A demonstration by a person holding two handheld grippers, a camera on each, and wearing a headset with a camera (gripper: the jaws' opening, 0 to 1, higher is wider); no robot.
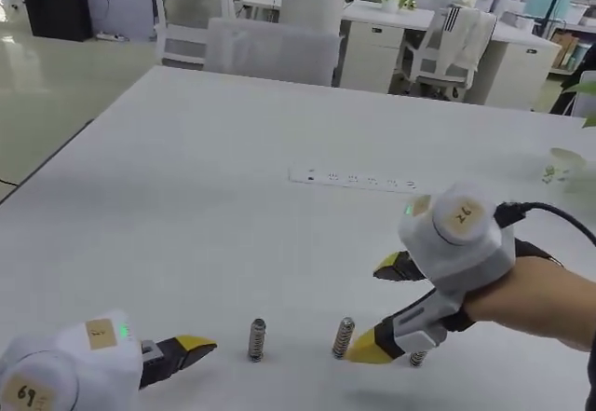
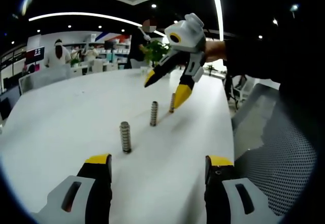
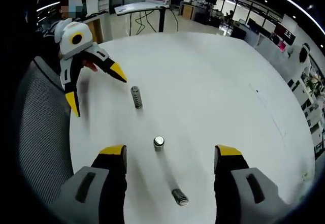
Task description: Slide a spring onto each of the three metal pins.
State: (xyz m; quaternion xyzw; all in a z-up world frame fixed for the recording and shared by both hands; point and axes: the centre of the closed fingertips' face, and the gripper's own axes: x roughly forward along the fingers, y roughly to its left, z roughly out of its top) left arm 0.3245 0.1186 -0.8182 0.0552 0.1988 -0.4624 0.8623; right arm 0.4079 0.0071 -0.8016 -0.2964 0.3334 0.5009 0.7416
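Three coiled springs stand upright in a row near the front edge of the white table [image 1: 233, 169]: left spring [image 1: 257, 339], middle spring [image 1: 344, 336], right spring [image 1: 418, 358]. Each seems to sit around a pin; the middle one [image 3: 159, 142] shows a metal top. My right gripper [image 1: 371, 310] is open, its jaws straddling the middle and right springs from above, holding nothing. My left gripper [image 1: 191, 348] sits low at the front left, open and empty, pointing along the row [image 2: 125, 136]. From its own view the right gripper [image 2: 165, 89] hangs over the far spring [image 2: 172, 102].
A white power strip [image 1: 358, 181] lies across the table's middle. A small plant pot [image 1: 563, 164] stands at the right edge. Chairs [image 1: 270, 49] and desks stand behind the far side. A mesh chair [image 3: 43, 132] sits close to the front edge.
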